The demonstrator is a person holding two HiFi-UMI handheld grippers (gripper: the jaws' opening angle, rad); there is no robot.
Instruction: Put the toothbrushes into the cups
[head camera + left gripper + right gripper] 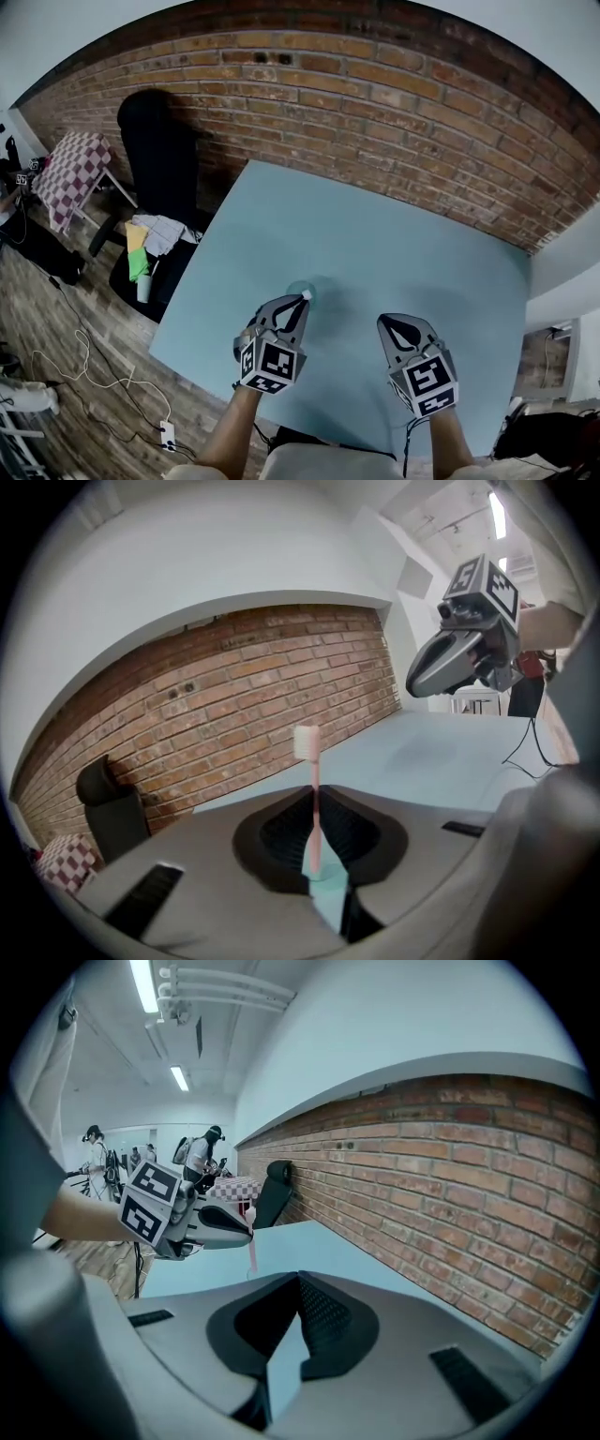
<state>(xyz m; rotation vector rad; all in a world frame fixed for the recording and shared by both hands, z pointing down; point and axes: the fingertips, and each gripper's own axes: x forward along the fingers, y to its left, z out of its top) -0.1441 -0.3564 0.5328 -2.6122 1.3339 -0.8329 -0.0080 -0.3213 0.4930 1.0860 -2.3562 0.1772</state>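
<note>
Pink toothbrush stands upright, bristles up, clenched between the fingers of the left gripper. It is right over a pale see-through cup on the blue worktop. The left forearm reaches forward from the worktop's near edge. The right gripper hovers alongside, well apart, its fingers pressed together on nothing. Both carry black-and-white marker cubes. A brick wall runs behind the worktop, and a black chair stands to the left.
</note>
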